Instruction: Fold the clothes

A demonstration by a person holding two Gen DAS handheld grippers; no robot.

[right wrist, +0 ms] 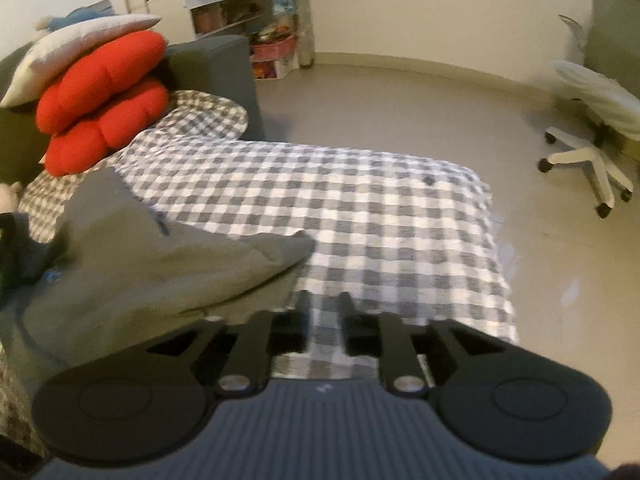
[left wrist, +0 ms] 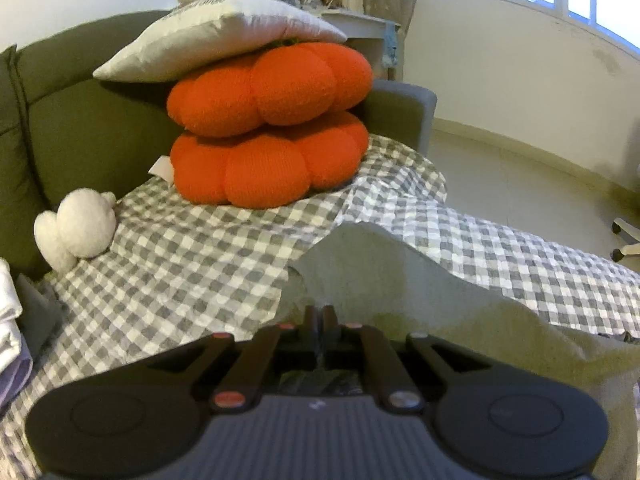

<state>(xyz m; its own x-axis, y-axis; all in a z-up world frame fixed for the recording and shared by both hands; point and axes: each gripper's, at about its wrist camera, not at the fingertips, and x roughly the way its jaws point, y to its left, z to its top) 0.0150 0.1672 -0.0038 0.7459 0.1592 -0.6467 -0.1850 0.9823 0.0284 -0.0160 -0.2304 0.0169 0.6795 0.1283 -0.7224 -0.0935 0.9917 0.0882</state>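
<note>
A grey-green garment [left wrist: 400,276] lies on the checked cover [left wrist: 180,264] of the sofa seat. In the left wrist view my left gripper [left wrist: 320,314] is shut on the garment's edge, which rises in a fold just beyond the fingers. In the right wrist view the same garment [right wrist: 152,252] lies bunched at the left, with a small dark zip on it. My right gripper [right wrist: 324,300] is open and empty, just right of the garment's edge, over the checked cover [right wrist: 360,208].
Two orange cushions [left wrist: 272,128] and a pale pillow [left wrist: 216,36] are stacked at the sofa's armrest. A white plush toy [left wrist: 76,228] sits by the backrest. Folded pale clothes [left wrist: 10,320] lie at the far left. A white office chair [right wrist: 592,128] stands on the floor at right.
</note>
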